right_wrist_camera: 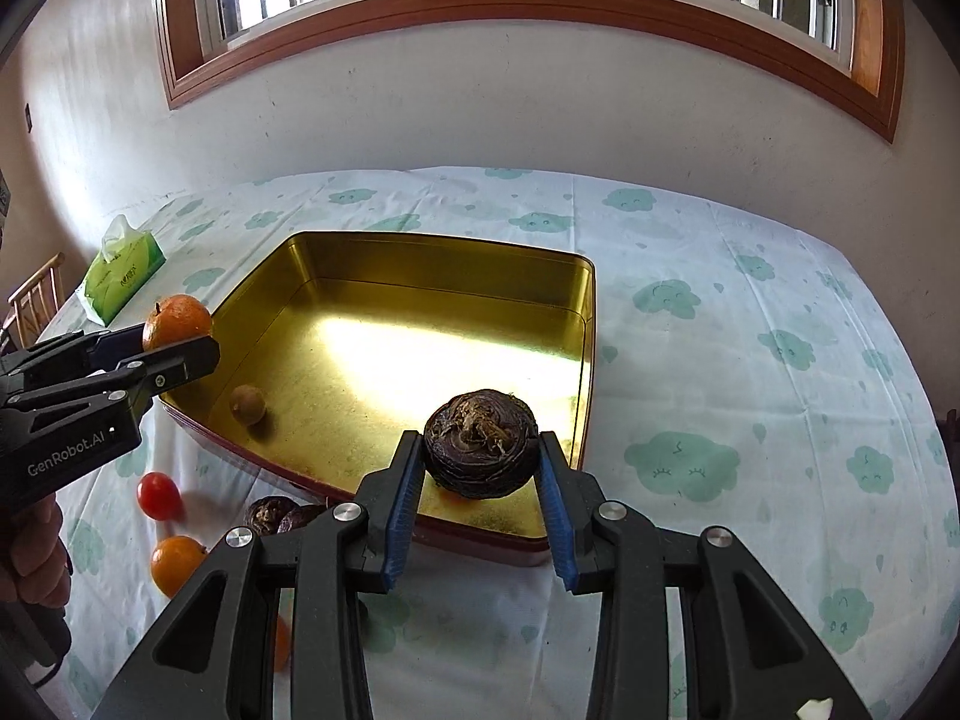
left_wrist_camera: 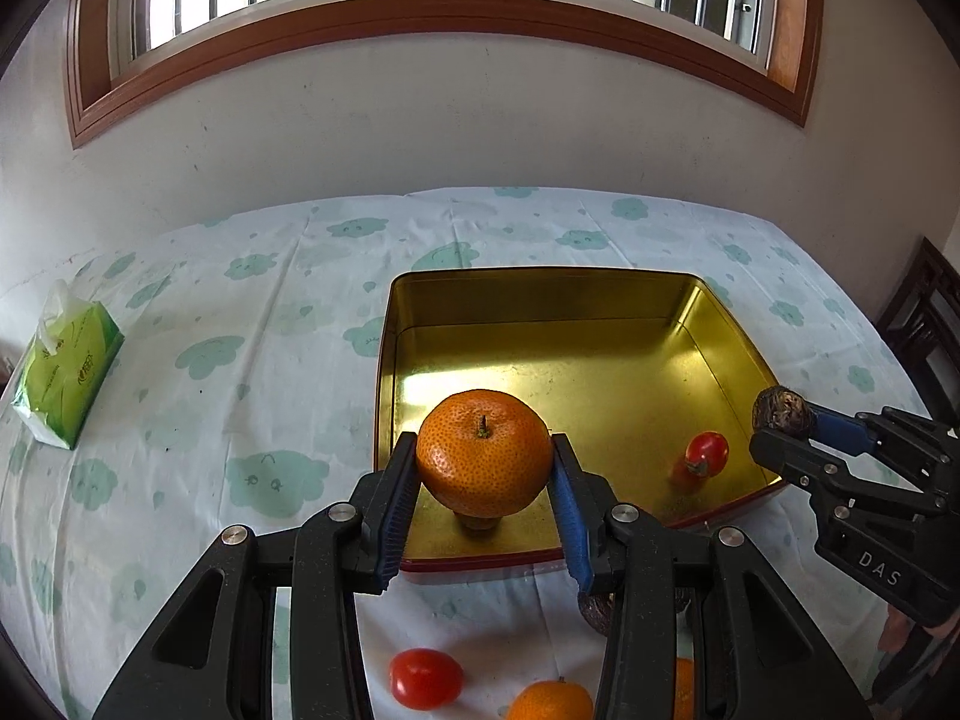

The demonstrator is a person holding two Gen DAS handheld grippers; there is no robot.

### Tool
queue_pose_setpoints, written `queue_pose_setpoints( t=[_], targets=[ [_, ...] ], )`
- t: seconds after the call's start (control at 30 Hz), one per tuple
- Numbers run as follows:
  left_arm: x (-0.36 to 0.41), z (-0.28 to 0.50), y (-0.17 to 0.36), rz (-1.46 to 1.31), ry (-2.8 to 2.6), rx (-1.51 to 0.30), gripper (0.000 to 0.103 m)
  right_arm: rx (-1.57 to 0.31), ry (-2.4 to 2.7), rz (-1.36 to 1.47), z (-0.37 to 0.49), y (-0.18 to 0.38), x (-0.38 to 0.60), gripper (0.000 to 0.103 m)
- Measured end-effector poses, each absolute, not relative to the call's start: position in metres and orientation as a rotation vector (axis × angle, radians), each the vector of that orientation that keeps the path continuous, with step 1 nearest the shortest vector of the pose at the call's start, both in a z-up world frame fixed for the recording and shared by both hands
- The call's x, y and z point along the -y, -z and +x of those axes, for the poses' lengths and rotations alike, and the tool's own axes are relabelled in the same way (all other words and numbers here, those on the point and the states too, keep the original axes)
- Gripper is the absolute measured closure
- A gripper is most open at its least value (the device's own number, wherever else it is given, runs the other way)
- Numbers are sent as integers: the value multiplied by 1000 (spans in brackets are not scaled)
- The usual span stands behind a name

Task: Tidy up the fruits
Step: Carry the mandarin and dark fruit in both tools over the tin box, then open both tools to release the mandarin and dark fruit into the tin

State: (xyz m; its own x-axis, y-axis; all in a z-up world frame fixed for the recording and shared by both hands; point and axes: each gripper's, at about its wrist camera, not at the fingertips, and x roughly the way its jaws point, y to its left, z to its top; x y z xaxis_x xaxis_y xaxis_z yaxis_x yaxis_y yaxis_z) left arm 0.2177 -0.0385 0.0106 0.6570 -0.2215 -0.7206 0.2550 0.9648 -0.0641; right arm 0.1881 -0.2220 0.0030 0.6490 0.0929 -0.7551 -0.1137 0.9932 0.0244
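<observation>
We hold one fruit in each gripper above the near rim of the gold tin (left_wrist_camera: 720, 354), which lies open on the cloud-print cloth (left_wrist_camera: 252, 312) of the desk and serves, we judge, as the collecting place. In the left wrist view the left gripper (left_wrist_camera: 485, 468) has its blue-padded fingers (left_wrist_camera: 397, 504) clamped on the sides of a mandarin (left_wrist_camera: 483, 450), stem up, at lower centre of the frame; gripping at the widest girth keeps the round fruit from rolling out. In the right wrist view the right gripper (right_wrist_camera: 478, 468) is likewise clamped on a dark, wrinkled round fruit (right_wrist_camera: 480, 444), lower centre, over the tin's near right corner. Both fruits hang clear of the tin floor, so neither is yet delivered. Inside the tin a small red tomato (left_wrist_camera: 707, 451) rests at lower right of the left view. A small brownish round shape (right_wrist_camera: 248, 404) near the tin's left wall in the right view may be a fruit or a reflection; we cannot tell. Outside, at the bottom of the left view, a second tomato (left_wrist_camera: 426, 678) and another mandarin (left_wrist_camera: 549, 702) wait on the cloth, with more dark fruits (right_wrist_camera: 270, 513) just before the tin, so we judge the task to be at an early stage. A green tissue pack (left_wrist_camera: 66, 378) sits well apart at left.
</observation>
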Motion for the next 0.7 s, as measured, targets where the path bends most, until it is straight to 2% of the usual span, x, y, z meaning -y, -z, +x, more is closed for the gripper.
queue_pose_setpoints(
  t=[0.7],
  targets=[
    [46, 230, 18, 55, 226, -877, 60, -898, -115, -12, 204, 14, 219, 67]
  ],
)
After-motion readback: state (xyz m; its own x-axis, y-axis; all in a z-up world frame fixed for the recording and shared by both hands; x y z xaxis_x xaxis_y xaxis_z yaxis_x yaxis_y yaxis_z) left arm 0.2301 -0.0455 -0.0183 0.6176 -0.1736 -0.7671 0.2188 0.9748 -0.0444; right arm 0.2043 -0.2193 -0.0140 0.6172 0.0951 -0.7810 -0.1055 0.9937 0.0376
